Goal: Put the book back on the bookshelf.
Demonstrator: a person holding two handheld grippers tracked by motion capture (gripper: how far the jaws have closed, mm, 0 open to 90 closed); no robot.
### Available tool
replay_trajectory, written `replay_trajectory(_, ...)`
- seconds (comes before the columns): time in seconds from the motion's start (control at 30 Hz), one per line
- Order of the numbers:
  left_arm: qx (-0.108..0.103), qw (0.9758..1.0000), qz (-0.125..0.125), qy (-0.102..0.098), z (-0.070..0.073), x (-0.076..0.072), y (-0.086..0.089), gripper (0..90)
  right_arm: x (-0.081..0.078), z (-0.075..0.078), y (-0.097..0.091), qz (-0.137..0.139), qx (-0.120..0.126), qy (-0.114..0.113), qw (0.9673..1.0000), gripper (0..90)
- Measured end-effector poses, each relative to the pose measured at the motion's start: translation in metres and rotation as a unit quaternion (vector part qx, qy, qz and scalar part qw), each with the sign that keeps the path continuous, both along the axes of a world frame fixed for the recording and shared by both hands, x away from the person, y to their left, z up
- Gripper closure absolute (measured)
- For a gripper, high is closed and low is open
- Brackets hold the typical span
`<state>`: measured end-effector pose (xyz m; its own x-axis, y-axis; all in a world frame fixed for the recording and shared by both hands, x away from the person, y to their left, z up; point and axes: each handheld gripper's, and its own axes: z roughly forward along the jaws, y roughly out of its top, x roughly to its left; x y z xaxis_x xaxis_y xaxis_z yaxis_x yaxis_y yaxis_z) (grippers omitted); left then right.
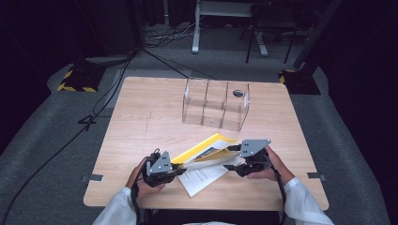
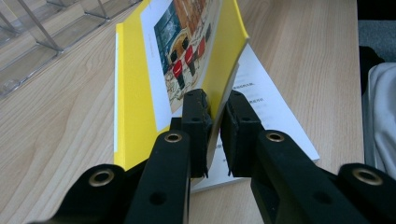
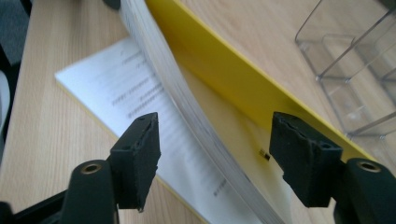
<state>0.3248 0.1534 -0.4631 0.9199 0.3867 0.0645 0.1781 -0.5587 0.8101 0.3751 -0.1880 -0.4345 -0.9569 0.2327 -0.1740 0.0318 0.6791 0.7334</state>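
Hands (image 1: 145,180) w/ booklet (image 1: 206,149) on wood table (image 1: 141,122), grey carpet (image 1: 42,136)

A yellow-covered booklet (image 2: 135,93) with a multicoloured cover picture and white printed pages lies on the pale woodgrain table (image 1: 141,122), near a clear organiser (image 1: 216,105); black grippers.

One wooden table (image 1: 141,122) carries one clear plastic organizer (image 1: 216,104) with three compartments, one of which holds a single small dark object (image 1: 238,93). One yellow-covered booklet (image 2: 140,88) lies partly open over one white printed sheet (image 1: 202,177). Two claws are present, a left claw (image 2: 215,116) and a right claw (image 3: 217,154), each with two black jaws and each held in one of the person's two hands, both in white sleeves.
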Motion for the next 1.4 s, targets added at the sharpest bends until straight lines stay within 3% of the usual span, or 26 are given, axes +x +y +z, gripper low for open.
replay_trajectory(0.07,0.002,1.0000,-0.002,0.001,-0.001,0.000,0.001,79.8,-0.001,-0.001,-0.002,0.003,-0.003,-0.006,1.0000,37.1)
replay_trajectory(0.17,0.006,0.9999,-0.007,0.003,-0.001,0.000,0.000,79.4,-0.005,0.011,-0.012,0.011,0.055,-0.006,0.9984,37.3)
replay_trajectory(0.23,0.005,0.9999,-0.010,0.006,-0.002,0.000,0.000,79.0,-0.005,0.017,-0.017,0.004,0.069,-0.014,0.9975,36.2)
replay_trajectory(0.4,0.007,0.9999,-0.012,0.006,-0.003,0.000,-0.001,78.6,0.002,0.018,-0.024,-0.013,0.084,-0.012,0.9963,32.9)
replay_trajectory(0.57,0.008,0.9999,-0.010,0.003,-0.003,-0.001,-0.001,78.6,0.009,0.012,-0.020,-0.028,0.074,-0.012,0.9968,32.5)
replay_trajectory(0.7,0.004,1.0000,-0.009,0.001,-0.002,0.000,0.001,78.7,0.019,0.001,-0.019,-0.025,0.057,0.008,0.9981,32.1)
replay_trajectory(0.73,0.004,1.0000,-0.006,0.000,-0.002,0.000,0.002,78.9,0.023,-0.004,-0.018,-0.026,0.044,0.022,0.9984,32.0)
replay_trajectory(0.9,0.013,0.9999,0.003,-0.003,-0.001,-0.001,0.005,78.2,0.026,-0.023,-0.018,-0.014,0.027,0.038,0.9988,34.3)
replay_trajectory(1.07,0.010,0.9998,0.014,-0.003,-0.001,0.001,0.009,77.5,0.019,-0.032,-0.012,0.000,0.001,0.017,0.9999,33.8)
replay_trajectory(1.23,-0.003,0.9999,0.014,0.004,0.000,0.006,0.014,77.5,0.014,-0.034,-0.011,-0.005,0.009,-0.001,0.9999,36.8)
replay_trajectory(1.4,-0.010,0.9998,0.017,0.009,0.002,0.009,0.018,76.9,0.010,-0.036,-0.007,-0.013,-0.006,-0.035,0.9993,43.1)
